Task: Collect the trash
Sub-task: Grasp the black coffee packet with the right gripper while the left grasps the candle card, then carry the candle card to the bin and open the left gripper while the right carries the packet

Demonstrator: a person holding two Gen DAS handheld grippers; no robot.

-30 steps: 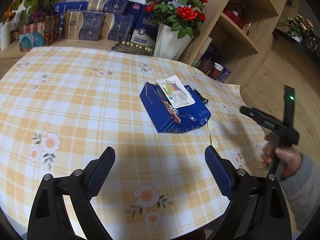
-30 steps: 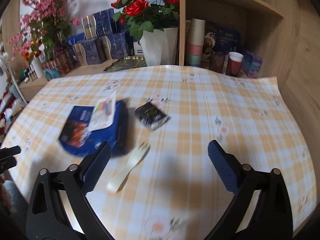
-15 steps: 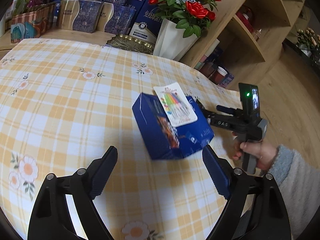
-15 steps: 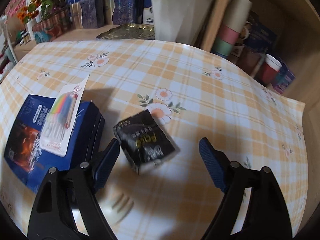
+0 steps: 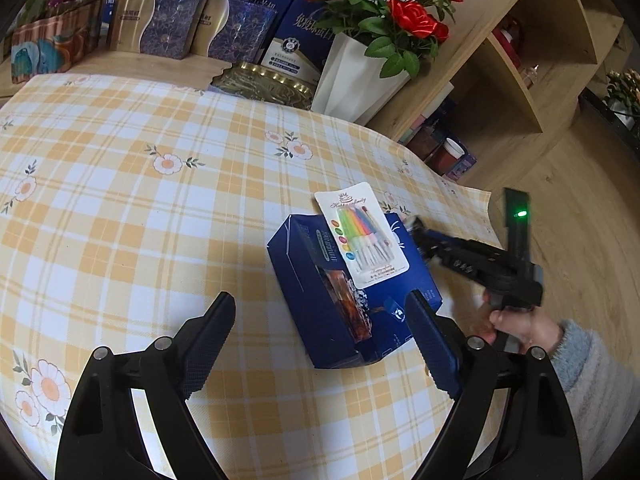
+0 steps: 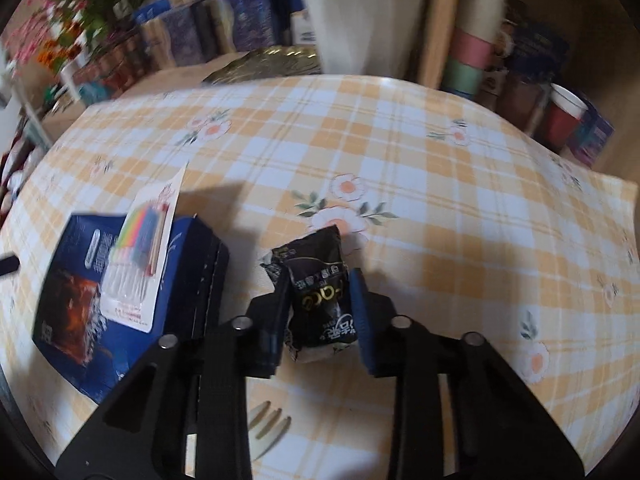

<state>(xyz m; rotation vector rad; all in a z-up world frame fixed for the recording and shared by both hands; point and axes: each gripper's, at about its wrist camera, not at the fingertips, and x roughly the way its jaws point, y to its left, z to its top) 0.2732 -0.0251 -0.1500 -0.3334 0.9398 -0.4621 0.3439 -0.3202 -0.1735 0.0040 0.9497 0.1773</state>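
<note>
Trash is only starting to go: the right gripper (image 6: 320, 304), jaws just closing, is pinching the black wrapper (image 6: 318, 292); the left gripper (image 5: 320, 336) is hovering wide open, with the blue box (image 5: 344, 288), candle card (image 5: 362, 236) and fork (image 6: 266, 426) still waiting.

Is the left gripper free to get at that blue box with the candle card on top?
Probably yes. The left gripper is open, the blue box lies just ahead on the tablecloth, and nothing sits between. The candle card resting on top might slide off.

Left gripper (image 5: 320, 332) agape, right gripper (image 6: 320, 300) clamped.
</note>
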